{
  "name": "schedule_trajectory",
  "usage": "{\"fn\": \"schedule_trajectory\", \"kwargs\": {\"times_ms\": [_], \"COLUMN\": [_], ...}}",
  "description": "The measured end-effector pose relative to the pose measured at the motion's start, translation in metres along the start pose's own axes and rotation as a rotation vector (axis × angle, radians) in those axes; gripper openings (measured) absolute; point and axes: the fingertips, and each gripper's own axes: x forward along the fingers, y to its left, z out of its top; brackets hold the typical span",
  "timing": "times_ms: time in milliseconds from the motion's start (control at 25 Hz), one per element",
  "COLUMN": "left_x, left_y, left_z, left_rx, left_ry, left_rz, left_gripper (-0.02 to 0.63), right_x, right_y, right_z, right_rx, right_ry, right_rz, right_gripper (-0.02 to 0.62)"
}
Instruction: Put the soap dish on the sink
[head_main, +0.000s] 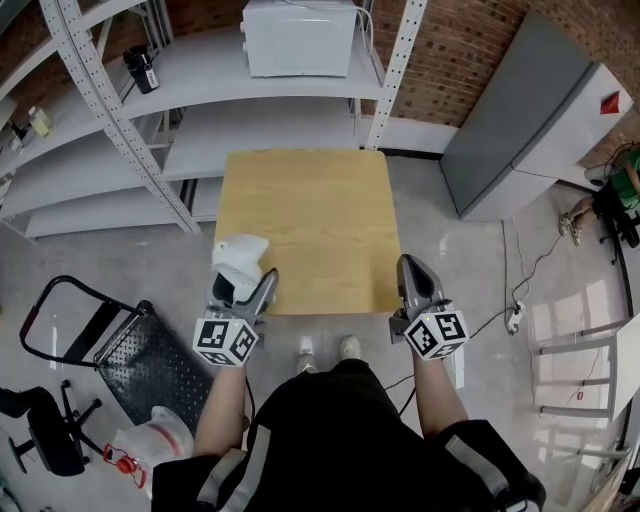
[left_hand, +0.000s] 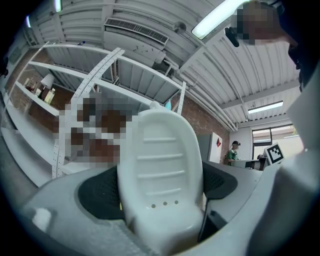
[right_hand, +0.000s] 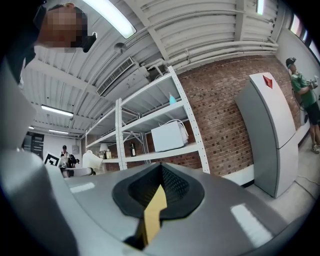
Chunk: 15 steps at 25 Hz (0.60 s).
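The left gripper holds the white ribbed soap dish by one end, jaws spread wide across its width and pads pressing its sides, so the dish stands out past the fingertips just off the near left corner of the wooden table. The right gripper hovers at the table's near right edge with its jaws drawn together on nothing, only a sliver of wood showing through the slit. No sink appears in any view; ahead there is the table, white shelving with a microwave on it, and a grey cabinet against the brick wall, so the step in hand looks like carrying the dish to wherever the sink stands. To do it well, the grip should be kept firm but not tightened, since smooth plastic held at one end is likely to pivot or slip; the dish is best kept level with its ribbed face up and swung clear of the table corner and shelf posts
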Motion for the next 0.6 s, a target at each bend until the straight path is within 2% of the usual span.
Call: {"fn": "schedule_trajectory", "kwargs": {"times_ms": [120,320,600], "left_x": [0.008,0.027,0.056], "left_y": [-0.001,0.008,0.013], "left_z": [-0.007,-0.025,-0.067], "left_rx": [-0.008,-0.012,-0.021], "left_ry": [0.016,0.069,0.205], "left_rz": [-0.006,0.028,0.069], "left_gripper": [0.454,0.454,0.454], "right_x": [0.005,0.022,0.047], "right_y": [-0.007,-0.016,-0.042], "right_z": [0.002,-0.007,-0.040], "right_rx": [0.003,0.007,0.021], "right_ry": [0.005,0.032,0.119], "right_rz": [-0.008,0.004,0.010], "right_gripper": [0.006,0.006,0.006]}}
